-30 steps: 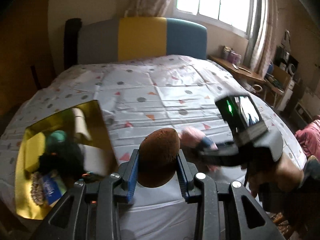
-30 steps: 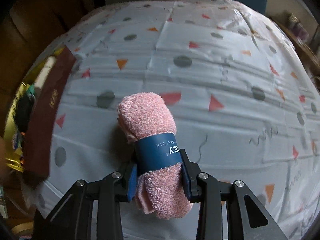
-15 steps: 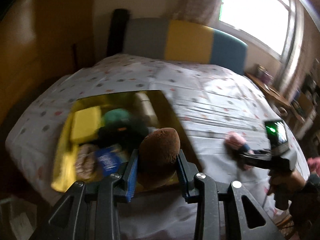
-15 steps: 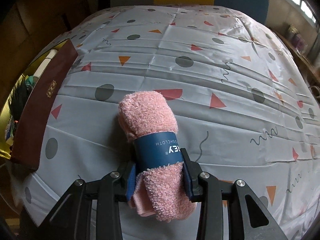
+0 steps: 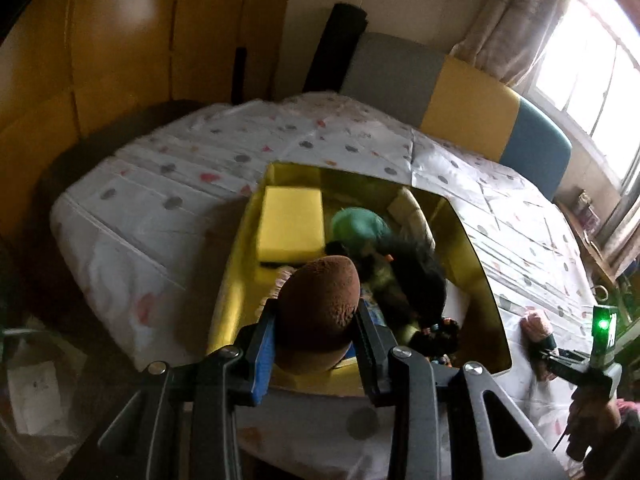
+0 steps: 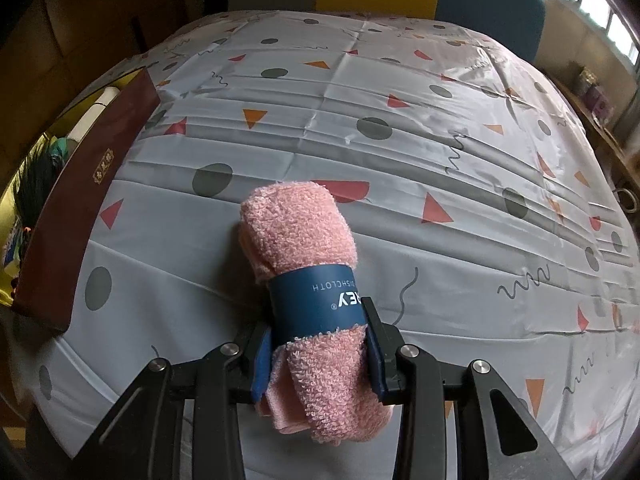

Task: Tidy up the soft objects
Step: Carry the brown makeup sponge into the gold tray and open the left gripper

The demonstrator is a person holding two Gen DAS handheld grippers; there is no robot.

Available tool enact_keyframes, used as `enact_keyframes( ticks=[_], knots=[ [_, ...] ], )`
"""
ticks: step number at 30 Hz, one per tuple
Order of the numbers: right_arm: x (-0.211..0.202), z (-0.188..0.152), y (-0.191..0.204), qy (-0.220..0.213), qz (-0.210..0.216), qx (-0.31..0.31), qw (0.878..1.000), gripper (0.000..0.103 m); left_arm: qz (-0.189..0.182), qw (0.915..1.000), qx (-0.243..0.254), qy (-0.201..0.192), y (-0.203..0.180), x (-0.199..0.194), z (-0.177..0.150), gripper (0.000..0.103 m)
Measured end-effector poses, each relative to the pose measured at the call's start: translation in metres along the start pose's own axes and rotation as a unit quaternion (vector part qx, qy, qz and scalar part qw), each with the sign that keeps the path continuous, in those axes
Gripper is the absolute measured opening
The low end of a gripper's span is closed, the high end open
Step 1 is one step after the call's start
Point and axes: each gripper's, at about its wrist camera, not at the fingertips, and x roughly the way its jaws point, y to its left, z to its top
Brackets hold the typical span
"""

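Note:
My left gripper [image 5: 316,330] is shut on a brown fuzzy egg-shaped plush [image 5: 318,306], held above the near end of a gold-lined box [image 5: 478,280]. Inside the box lie a yellow sponge block [image 5: 290,226], a teal ball [image 5: 358,226], a black plush toy [image 5: 412,280] and a cream roll [image 5: 412,210]. My right gripper [image 6: 318,350] is shut on a rolled pink washcloth [image 6: 300,232] with a dark blue paper band, resting on the patterned bedspread [image 6: 400,120]. That gripper and washcloth [image 5: 536,322] also show at the right edge of the left wrist view.
The box's maroon outer wall [image 6: 80,200] stands at the left of the right wrist view. A grey, yellow and blue headboard [image 5: 460,100] closes the far end of the bed. Wooden panelling [image 5: 120,40] lines the left; a cluttered shelf [image 5: 592,216] runs under the window.
My left gripper carried the brown plush leftward, from over the bedspread to above the box, and rolled. The right gripper stayed put with the washcloth.

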Motion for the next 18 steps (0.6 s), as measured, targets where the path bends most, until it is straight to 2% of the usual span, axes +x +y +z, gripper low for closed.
enact_keyframes(
  ticks=[3,6,8,10,15,18],
  knots=[
    [0.0,0.0,0.0,-0.001,0.0,-0.001,1.0,0.038,0.001,0.9998,-0.008,0.018,-0.005,0.019,0.002,0.035],
    [0.0,0.0,0.0,-0.001,0.001,-0.001,1.0,0.038,0.01,0.9998,0.006,0.015,-0.011,0.029,0.008,0.036],
    [0.0,0.0,0.0,-0.001,0.0,-0.002,1.0,0.038,0.035,0.9988,0.031,0.011,-0.015,0.04,0.014,0.036],
    [0.0,0.001,0.001,-0.001,0.0,-0.001,1.0,0.038,0.036,0.9982,0.045,0.017,-0.016,0.048,0.018,0.037],
    [0.0,0.001,0.001,-0.001,0.0,-0.003,1.0,0.038,0.055,0.9958,0.046,0.056,-0.011,0.076,0.018,0.047],
    [0.001,0.001,0.002,-0.001,-0.002,-0.005,1.0,0.038,0.064,0.9947,0.069,0.042,-0.015,0.073,0.012,0.049]
  ],
)
